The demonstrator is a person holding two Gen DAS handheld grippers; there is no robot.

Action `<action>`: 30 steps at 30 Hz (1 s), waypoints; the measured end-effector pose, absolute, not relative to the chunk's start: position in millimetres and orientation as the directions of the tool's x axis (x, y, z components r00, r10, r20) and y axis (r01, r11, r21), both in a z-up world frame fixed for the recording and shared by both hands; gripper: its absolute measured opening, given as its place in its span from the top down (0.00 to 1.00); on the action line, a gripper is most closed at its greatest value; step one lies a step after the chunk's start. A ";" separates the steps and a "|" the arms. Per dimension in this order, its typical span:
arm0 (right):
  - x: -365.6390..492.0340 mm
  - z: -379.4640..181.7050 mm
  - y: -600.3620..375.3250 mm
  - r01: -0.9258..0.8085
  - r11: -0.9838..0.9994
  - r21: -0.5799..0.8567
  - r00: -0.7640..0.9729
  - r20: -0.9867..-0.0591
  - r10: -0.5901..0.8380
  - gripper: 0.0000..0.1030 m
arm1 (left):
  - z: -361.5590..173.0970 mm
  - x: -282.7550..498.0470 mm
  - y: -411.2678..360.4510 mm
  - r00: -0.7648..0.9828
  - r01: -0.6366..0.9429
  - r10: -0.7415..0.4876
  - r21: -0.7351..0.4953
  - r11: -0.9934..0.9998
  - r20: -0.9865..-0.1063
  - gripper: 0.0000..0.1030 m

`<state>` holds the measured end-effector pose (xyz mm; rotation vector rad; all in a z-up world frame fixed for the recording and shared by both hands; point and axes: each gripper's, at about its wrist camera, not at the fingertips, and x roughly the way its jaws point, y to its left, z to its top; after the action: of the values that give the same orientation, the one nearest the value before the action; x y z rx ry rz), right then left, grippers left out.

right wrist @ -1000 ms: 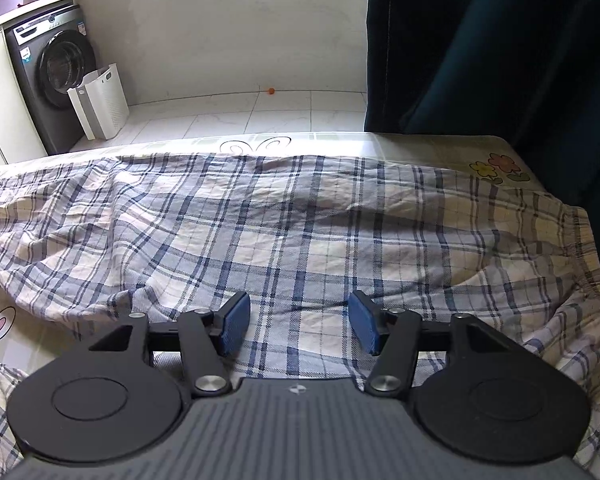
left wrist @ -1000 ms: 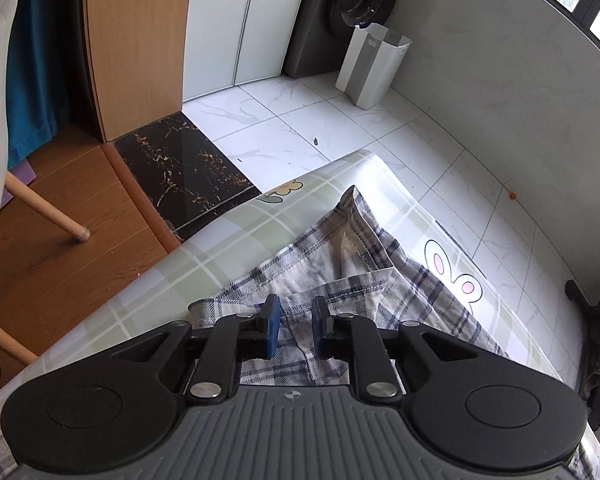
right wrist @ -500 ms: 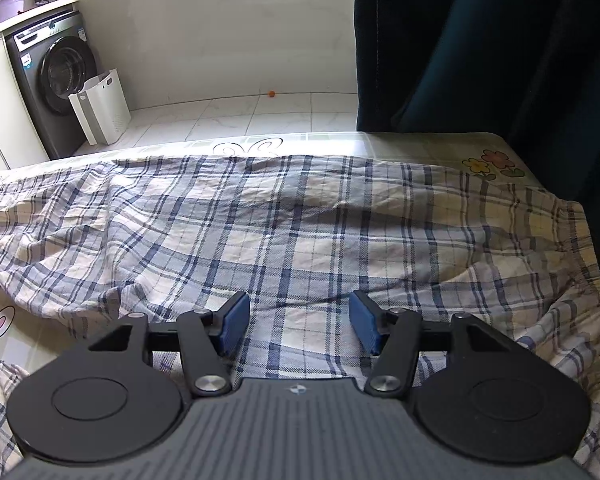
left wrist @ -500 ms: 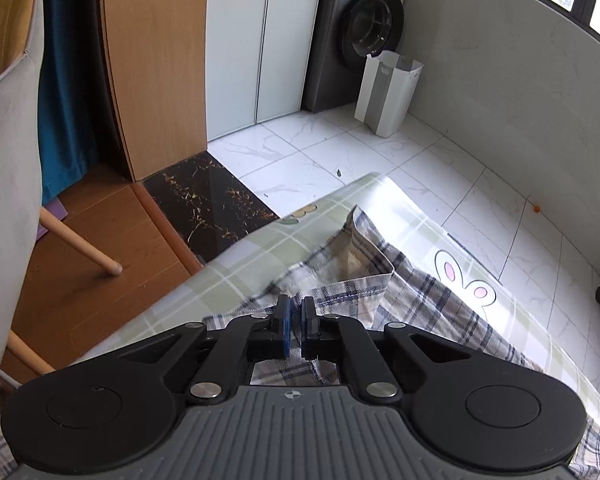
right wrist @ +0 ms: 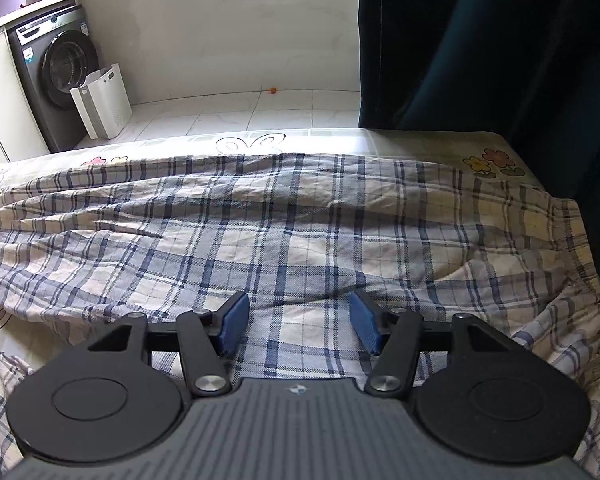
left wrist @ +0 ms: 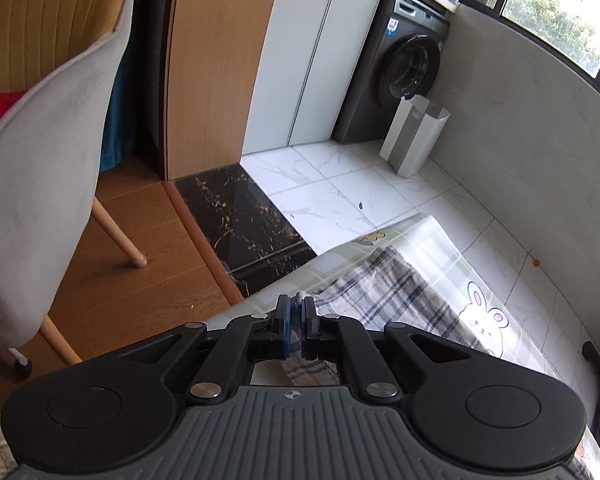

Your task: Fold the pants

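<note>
The plaid pants (right wrist: 284,224) lie spread across the table, cream with blue checks. In the left wrist view one end of the pants (left wrist: 384,288) is pinched between the blue pads of my left gripper (left wrist: 296,312), which is shut on the cloth and lifted off the table (left wrist: 432,236). My right gripper (right wrist: 296,320) hovers open just over the middle of the pants, its pads (right wrist: 232,320) apart with only flat cloth below them.
A grey chair (left wrist: 40,168) stands close at the left. Beyond the table are a washing machine (left wrist: 404,64), a white bin (left wrist: 416,136) on the tiled floor, and a dark curtain (right wrist: 492,40) at the right. The table edge drops to the floor.
My left gripper closed on the hem of the pants, then rose and pulled back, drawing the cloth up. The right gripper stayed put.
</note>
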<state>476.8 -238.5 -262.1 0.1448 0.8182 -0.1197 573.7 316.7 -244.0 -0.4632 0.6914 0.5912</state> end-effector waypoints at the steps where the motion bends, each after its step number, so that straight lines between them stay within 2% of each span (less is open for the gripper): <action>1: 477.6 -262.4 -238.2 0.162 0.983 0.083 0.677 -0.734 -0.049 0.43 | -241.2 568.0 316.1 0.629 -0.638 0.362 -0.191 0.746 -0.688 0.95; 5: 480.2 -262.4 -238.5 0.161 0.983 0.092 0.674 -0.737 -0.042 0.43 | -252.8 570.0 326.4 0.575 -0.676 0.371 -0.168 0.718 -0.730 0.95; 9: 476.2 -259.8 -238.4 0.168 0.981 0.096 0.674 -0.737 -0.043 0.43 | -260.8 572.9 331.9 0.545 -0.691 0.413 -0.111 0.714 -0.730 0.95; 13: 462.4 -258.8 -243.1 0.169 0.982 0.085 0.671 -0.740 -0.052 0.43 | -262.0 574.7 338.4 0.534 -0.698 0.412 -0.109 0.708 -0.738 0.94; 17: 444.8 -252.0 -246.2 0.155 0.985 0.074 0.687 -0.725 -0.054 0.43 | -255.1 572.4 328.4 0.528 -0.713 0.406 -0.129 0.690 -0.746 0.89; 22: 438.1 -240.1 -251.0 0.123 0.992 0.022 0.717 -0.693 -0.074 0.43 | -239.3 576.1 282.6 0.614 -0.600 0.328 -0.155 0.785 -0.718 0.87; 23: 438.3 -238.8 -256.3 0.133 0.991 0.017 0.721 -0.688 -0.085 0.43 | -235.6 580.8 270.2 0.636 -0.566 0.305 -0.160 0.809 -0.709 0.86; 26: 444.9 -236.9 -282.1 0.180 0.983 0.039 0.740 -0.664 -0.109 0.43 | -228.7 600.7 241.4 0.683 -0.472 0.225 -0.185 0.862 -0.695 0.69; 30: 463.1 -240.7 -319.5 0.242 0.969 0.043 0.748 -0.645 -0.159 0.43 | -233.6 634.8 205.7 0.708 -0.375 0.136 -0.206 0.904 -0.693 0.68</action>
<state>463.1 -319.5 -240.7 0.1265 0.6925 -0.2199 634.8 205.7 -233.6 -0.3473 0.7328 0.2897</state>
